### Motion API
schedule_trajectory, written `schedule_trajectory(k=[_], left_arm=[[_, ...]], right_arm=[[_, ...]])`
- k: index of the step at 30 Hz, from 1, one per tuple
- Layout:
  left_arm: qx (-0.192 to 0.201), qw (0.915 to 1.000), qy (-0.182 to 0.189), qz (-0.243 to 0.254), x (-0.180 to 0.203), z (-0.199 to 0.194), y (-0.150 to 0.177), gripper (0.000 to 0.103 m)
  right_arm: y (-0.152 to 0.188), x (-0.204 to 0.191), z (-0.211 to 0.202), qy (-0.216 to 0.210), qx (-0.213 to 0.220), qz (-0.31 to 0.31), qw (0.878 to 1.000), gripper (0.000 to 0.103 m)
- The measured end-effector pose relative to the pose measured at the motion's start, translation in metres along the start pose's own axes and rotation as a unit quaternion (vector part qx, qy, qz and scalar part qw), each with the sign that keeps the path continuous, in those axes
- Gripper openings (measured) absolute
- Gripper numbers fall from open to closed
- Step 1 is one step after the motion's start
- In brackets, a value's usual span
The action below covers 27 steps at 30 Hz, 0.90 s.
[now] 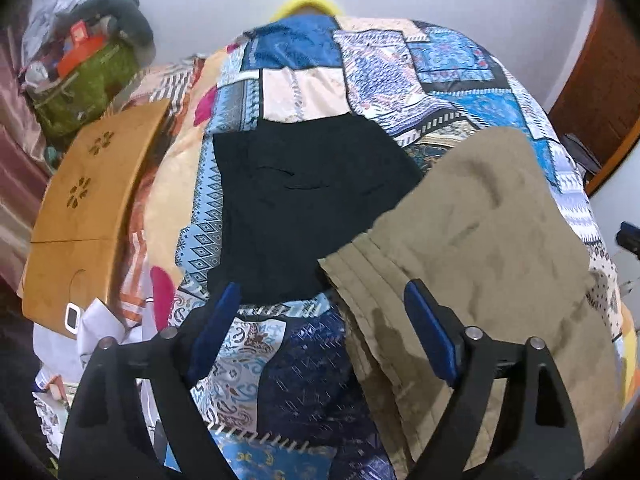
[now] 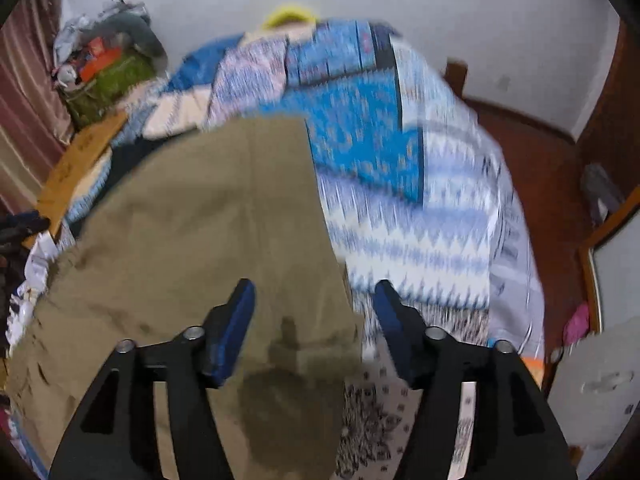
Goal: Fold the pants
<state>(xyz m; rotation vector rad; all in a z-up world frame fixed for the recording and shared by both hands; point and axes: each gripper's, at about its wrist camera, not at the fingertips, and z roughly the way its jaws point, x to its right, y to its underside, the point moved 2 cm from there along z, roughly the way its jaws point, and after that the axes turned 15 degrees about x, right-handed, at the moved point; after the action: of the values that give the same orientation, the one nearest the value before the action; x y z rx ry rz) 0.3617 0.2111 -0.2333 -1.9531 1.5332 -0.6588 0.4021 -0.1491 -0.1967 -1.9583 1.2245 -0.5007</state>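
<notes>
While both float above patchwork bedspread (image 1: 304,92), left gripper (image 1: 324,328) and right gripper (image 2: 316,320) gape wide, gripping nothing; khaki pants (image 1: 480,248) at 2 o'clock of black garment (image 1: 304,208), overlapping.

My khaki pants (image 1: 480,248) lie spread flat on the bed, olive-tan cotton with soft wrinkles and a few darker damp-looking patches. From my left wrist view they fill the area from 1 to 5 o'clock, running diagonally, with a stitched, layered edge facing 9 o'clock and just overlapping the corner of the black pants (image 1: 308,204). Those black pants are already a flat, roughly rectangular fold at centre, reaching toward 12 o'clock, with faint creases across them. From my right wrist view the khaki pants (image 2: 208,232) stretch from 12 down to 7 o'clock, blurred, a dark blotch near 6 o'clock.
</notes>
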Motion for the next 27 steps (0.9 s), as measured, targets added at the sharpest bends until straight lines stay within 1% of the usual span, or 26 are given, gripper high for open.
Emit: schedule_trajectory(k=[1,4,8,11,14,17,18,20,22,24,26,27], left_arm=[[-0.011,0.9998,0.01,-0.011,-0.004,0.007,-0.002,0.089],[-0.034,0.9987,0.018,-0.034,-0.013,0.024,-0.007,0.089],[-0.051,0.9977,0.014,-0.042,-0.016,0.046,-0.011,0.09],[-0.063,0.9971,0.013,-0.041,-0.014,0.063,-0.009,0.09],[-0.079,0.9956,0.019,-0.048,-0.012,0.08,-0.006,0.09],[-0.085,0.9953,0.018,-0.043,-0.007,0.096,-0.002,0.09],[-0.09,0.9947,0.025,-0.044,-0.006,0.101,0.0,0.09],[-0.107,0.9913,0.051,-0.058,-0.004,0.113,0.006,0.09],[-0.115,0.9886,0.065,-0.071,-0.003,0.122,0.01,0.09],[-0.12,0.9872,0.074,-0.074,0.001,0.128,0.013,0.09],[-0.118,0.9866,0.081,-0.078,0.003,0.13,0.014,0.09],[-0.116,0.9861,0.086,-0.081,0.004,0.13,0.015,0.085]], right_arm=[[-0.007,-0.002,0.0,-0.002,0.011,-0.002,1.0,0.062],[-0.021,-0.008,0.006,-0.007,0.034,-0.002,0.999,0.062],[-0.037,-0.006,0.028,-0.01,0.047,0.011,0.999,0.062],[-0.048,-0.002,0.059,-0.004,0.04,0.018,0.999,0.062],[-0.051,-0.001,0.082,-0.002,0.032,0.029,0.999,0.062],[-0.053,0.0,0.109,-0.005,0.023,0.039,0.999,0.062],[-0.054,0.0,0.119,-0.006,0.02,0.047,0.999,0.062],[-0.055,0.0,0.132,-0.013,0.014,0.067,0.998,0.062],[-0.055,-0.001,0.145,-0.027,0.005,0.086,0.996,0.062],[-0.054,-0.004,0.159,-0.023,-0.003,0.087,0.996,0.062],[-0.052,-0.004,0.167,-0.018,0.003,0.092,0.996,0.062],[-0.053,-0.002,0.168,-0.016,0.014,0.102,0.995,0.062]])
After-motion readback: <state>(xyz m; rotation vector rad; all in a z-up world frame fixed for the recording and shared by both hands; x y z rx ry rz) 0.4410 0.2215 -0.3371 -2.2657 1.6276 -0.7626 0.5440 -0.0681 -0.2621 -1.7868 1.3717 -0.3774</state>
